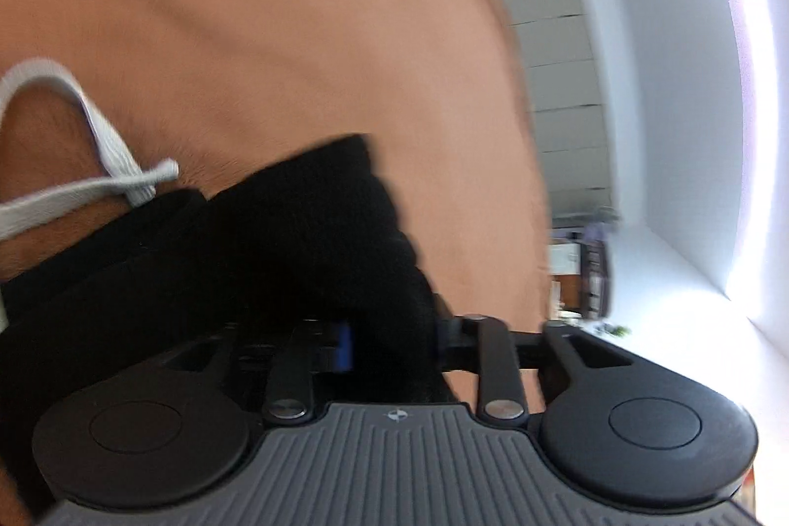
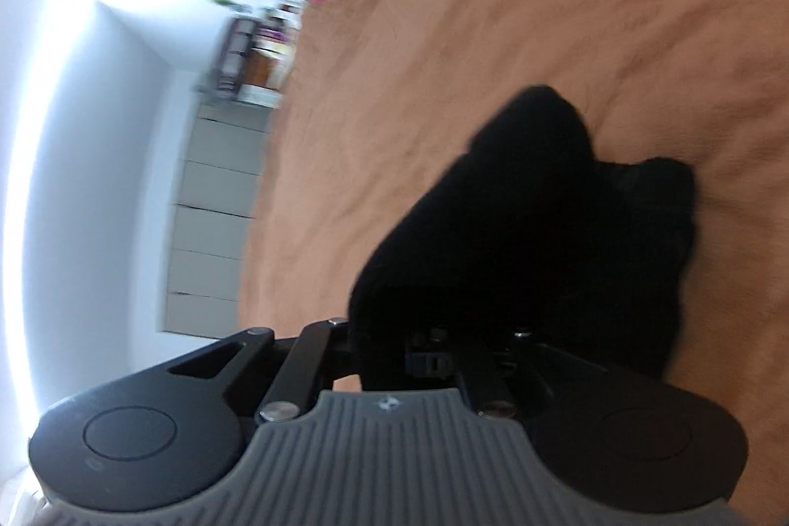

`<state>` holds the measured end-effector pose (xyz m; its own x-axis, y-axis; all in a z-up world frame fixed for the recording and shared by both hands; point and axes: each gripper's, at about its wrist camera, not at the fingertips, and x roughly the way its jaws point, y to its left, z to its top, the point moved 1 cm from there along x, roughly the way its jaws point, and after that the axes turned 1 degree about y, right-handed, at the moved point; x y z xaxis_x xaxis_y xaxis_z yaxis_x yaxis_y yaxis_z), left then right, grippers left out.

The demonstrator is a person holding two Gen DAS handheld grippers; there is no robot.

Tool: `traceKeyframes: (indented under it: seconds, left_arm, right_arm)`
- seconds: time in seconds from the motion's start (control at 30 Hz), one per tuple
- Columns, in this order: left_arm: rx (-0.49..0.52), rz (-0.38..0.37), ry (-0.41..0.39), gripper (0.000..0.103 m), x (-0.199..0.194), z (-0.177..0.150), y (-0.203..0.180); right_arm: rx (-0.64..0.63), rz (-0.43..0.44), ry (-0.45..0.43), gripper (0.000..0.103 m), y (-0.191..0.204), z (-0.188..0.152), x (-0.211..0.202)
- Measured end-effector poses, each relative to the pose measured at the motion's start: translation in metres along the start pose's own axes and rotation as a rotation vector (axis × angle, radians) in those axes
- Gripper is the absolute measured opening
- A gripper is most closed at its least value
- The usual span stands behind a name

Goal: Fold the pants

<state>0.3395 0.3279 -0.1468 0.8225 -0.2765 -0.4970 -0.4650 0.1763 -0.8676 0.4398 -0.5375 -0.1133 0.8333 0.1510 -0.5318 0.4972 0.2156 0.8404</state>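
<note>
Black pants (image 1: pixel 296 240) hang from my left gripper (image 1: pixel 389 343), which is shut on the fabric; a white drawstring (image 1: pixel 98 141) loops out at the left against the orange bedspread. In the right wrist view the black pants (image 2: pixel 532 230) bunch in front of my right gripper (image 2: pixel 429 353), which is shut on the cloth. The fingertips of both grippers are hidden by the dark fabric. Both views are tilted and blurred by motion.
An orange bedspread (image 2: pixel 542 8) fills the background of both views (image 1: pixel 271 33). A grey chest of drawers (image 2: pixel 212 205) and a cluttered shelf (image 2: pixel 261 48) stand by the white wall. The drawers also show in the left wrist view (image 1: pixel 562 92).
</note>
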Motion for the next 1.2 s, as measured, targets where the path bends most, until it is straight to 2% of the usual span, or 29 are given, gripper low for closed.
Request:
traceKeyframes:
  seconds: [0.03,0.1,0.13,0.17,0.23,0.33,0.37,0.4,0.43,0.47,0.5,0.53,0.57,0.6,0.63,0.7,0.73,0.77,0.83,0.9,0.97,1.07,1.13,1.17,1.2]
  left_arm:
    - [-0.028,0.003,0.015,0.043,0.012,0.003,0.008]
    - [-0.043,0.005,0.013,0.044,0.017,0.004,0.008]
    - [-0.058,-0.011,0.014,0.045,0.015,0.004,0.006]
    - [-0.081,-0.05,0.016,0.045,0.012,0.005,0.005]
    - [-0.127,-0.171,-0.034,0.045,-0.002,0.008,0.009]
    - [-0.229,-0.293,-0.039,0.045,-0.011,0.014,0.025]
    - [-0.257,-0.338,-0.098,0.054,-0.018,0.012,0.03]
    - [-0.282,-0.358,-0.167,0.059,-0.028,0.012,0.038]
    - [-0.306,-0.35,-0.213,0.065,-0.035,0.012,0.043]
    - [-0.335,-0.335,-0.258,0.065,-0.042,0.012,0.049]
    - [-0.33,-0.325,-0.268,0.065,-0.048,0.013,0.051]
    - [-0.289,-0.292,-0.247,0.065,-0.05,0.014,0.047]
    - [-0.214,-0.229,-0.219,0.065,-0.054,0.013,0.039]
    - [-0.129,-0.172,-0.203,0.065,-0.061,0.011,0.031]
    - [-0.027,-0.124,-0.199,0.065,-0.069,0.007,0.022]
    - [0.153,-0.087,-0.205,0.072,-0.087,-0.006,0.009]
    - [0.244,-0.072,-0.211,0.082,-0.092,-0.016,0.002]
    - [0.318,-0.054,-0.216,0.087,-0.095,-0.027,-0.005]
    - [0.419,-0.02,-0.215,0.088,-0.104,-0.051,-0.001]
    - [0.426,-0.009,-0.197,0.088,-0.103,-0.062,0.005]
    - [0.379,-0.019,-0.183,0.088,-0.115,-0.072,0.032]
    - [0.364,-0.028,-0.186,0.087,-0.134,-0.08,0.053]
    - [0.386,-0.012,-0.171,0.088,-0.131,-0.084,0.046]
    - [0.397,-0.006,-0.159,0.088,-0.132,-0.076,0.04]
    - [0.405,0.001,-0.147,0.087,-0.13,-0.075,0.034]
  right_arm:
    - [0.011,-0.036,0.009,0.03,-0.001,0.002,0.016]
    - [-0.009,-0.089,0.013,0.036,-0.002,0.004,0.037]
    - [-0.02,-0.095,-0.025,0.036,-0.003,0.003,0.036]
    - [-0.027,-0.064,-0.051,0.036,-0.005,0.002,0.032]
    - [-0.075,0.051,-0.078,0.037,-0.008,-0.002,0.021]
    - [-0.259,0.154,-0.144,0.037,-0.007,-0.015,-0.003]
    - [-0.299,0.163,-0.159,0.037,-0.008,-0.018,-0.009]
    - [-0.278,0.17,-0.16,0.045,-0.014,-0.019,-0.012]
    - [-0.2,0.158,-0.15,0.055,-0.024,-0.016,-0.013]
    - [-0.075,0.157,-0.131,0.055,-0.038,-0.011,-0.013]
    - [0.066,0.206,-0.124,0.053,-0.054,-0.006,-0.015]
    - [0.159,0.262,-0.166,0.053,-0.065,-0.001,-0.02]
    - [0.205,0.309,-0.258,0.053,-0.074,0.002,-0.033]
    - [0.184,0.297,-0.331,0.054,-0.075,0.005,-0.046]
    - [0.142,0.254,-0.358,0.054,-0.072,0.009,-0.053]
    - [0.038,0.147,-0.287,0.054,-0.062,0.011,-0.056]
    - [-0.022,0.137,-0.239,0.053,-0.057,0.005,-0.056]
    - [-0.088,0.128,-0.195,0.054,-0.049,-0.005,-0.053]
    - [-0.263,0.106,-0.092,0.053,-0.033,-0.034,-0.05]
    - [-0.404,0.097,0.029,0.053,-0.019,-0.071,-0.04]
    - [-0.491,0.087,0.16,0.053,-0.007,-0.107,-0.022]
    - [-0.604,0.001,0.375,0.053,0.011,-0.161,0.022]
    - [-0.691,-0.07,0.436,0.053,0.029,-0.19,0.052]
    - [-0.727,-0.085,0.438,0.051,0.038,-0.197,0.067]
    - [-0.752,-0.073,0.403,0.05,0.05,-0.199,0.077]
